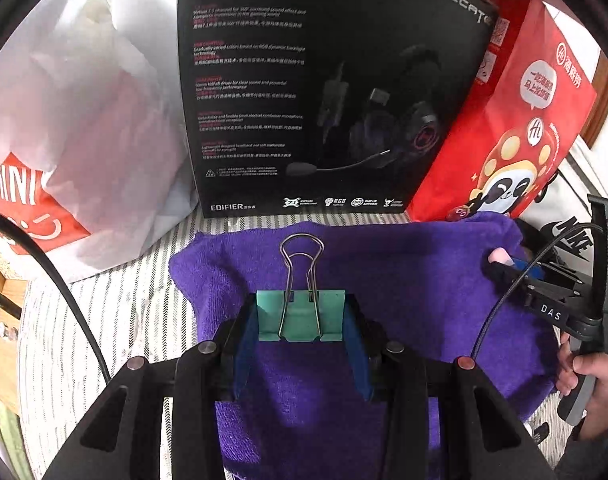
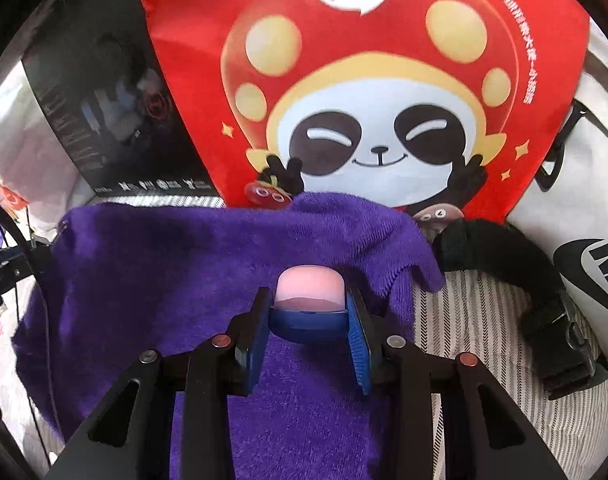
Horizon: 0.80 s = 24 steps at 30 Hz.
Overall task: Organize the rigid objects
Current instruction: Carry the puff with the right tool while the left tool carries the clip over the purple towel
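Note:
My left gripper (image 1: 301, 312) is shut on a green binder clip (image 1: 300, 316) with its wire handles pointing forward, held over a purple towel (image 1: 403, 280). My right gripper (image 2: 308, 304) is shut on a small pink and blue capsule-shaped object (image 2: 308, 292), pink end forward, over the same towel (image 2: 164, 264) near its right edge. In the left wrist view the right gripper (image 1: 499, 264) shows at the right, with the pink tip (image 1: 497, 255) sticking out and a hand (image 1: 591, 376) on its handle.
A black Edifier headset box (image 1: 323, 88) and a red panda-print bag (image 2: 363, 80) stand behind the towel. A white plastic bag (image 1: 76, 112) is at the left. A white Nike bag (image 2: 583, 220) with a black strap (image 2: 543, 300) lies right, on striped cloth (image 2: 483, 340).

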### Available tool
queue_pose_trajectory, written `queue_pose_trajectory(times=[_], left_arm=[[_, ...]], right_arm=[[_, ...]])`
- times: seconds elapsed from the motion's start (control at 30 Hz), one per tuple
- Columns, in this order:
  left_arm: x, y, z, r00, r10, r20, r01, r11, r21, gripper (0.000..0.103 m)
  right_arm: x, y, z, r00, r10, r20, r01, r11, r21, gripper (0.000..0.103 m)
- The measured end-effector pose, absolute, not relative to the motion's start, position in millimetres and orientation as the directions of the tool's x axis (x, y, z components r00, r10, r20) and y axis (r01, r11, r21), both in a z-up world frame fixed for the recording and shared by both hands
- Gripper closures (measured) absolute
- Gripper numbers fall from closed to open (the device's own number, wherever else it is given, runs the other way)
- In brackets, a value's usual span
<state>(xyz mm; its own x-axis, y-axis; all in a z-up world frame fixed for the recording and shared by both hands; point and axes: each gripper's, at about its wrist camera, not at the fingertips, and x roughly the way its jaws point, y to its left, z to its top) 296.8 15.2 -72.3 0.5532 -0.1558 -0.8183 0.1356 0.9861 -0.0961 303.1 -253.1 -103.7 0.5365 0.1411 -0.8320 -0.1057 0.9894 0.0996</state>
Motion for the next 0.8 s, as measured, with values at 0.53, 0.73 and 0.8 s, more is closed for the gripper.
queue_pose_trajectory(times=[0.53, 0.73, 0.8], left_arm=[[304, 29, -86, 0.516, -0.151, -0.843, 0.113, 0.988, -0.107, 0.064], [307, 24, -94, 0.5, -0.151, -0.853, 0.126, 0.987, -0.101, 0.064], [309, 23, -97, 0.492, -0.148, -0.858, 0.123, 0.987, -0.1, 0.064]], right_arm=[[306, -246, -115, 0.498, 0.116, -0.859, -0.126, 0.99, 0.06, 0.066], [310, -238, -117, 0.489, 0.113, -0.865, -0.144, 0.988, 0.048, 0.064], [311, -232, -120, 0.482, 0.125, -0.867, -0.153, 0.987, 0.057, 0.059]])
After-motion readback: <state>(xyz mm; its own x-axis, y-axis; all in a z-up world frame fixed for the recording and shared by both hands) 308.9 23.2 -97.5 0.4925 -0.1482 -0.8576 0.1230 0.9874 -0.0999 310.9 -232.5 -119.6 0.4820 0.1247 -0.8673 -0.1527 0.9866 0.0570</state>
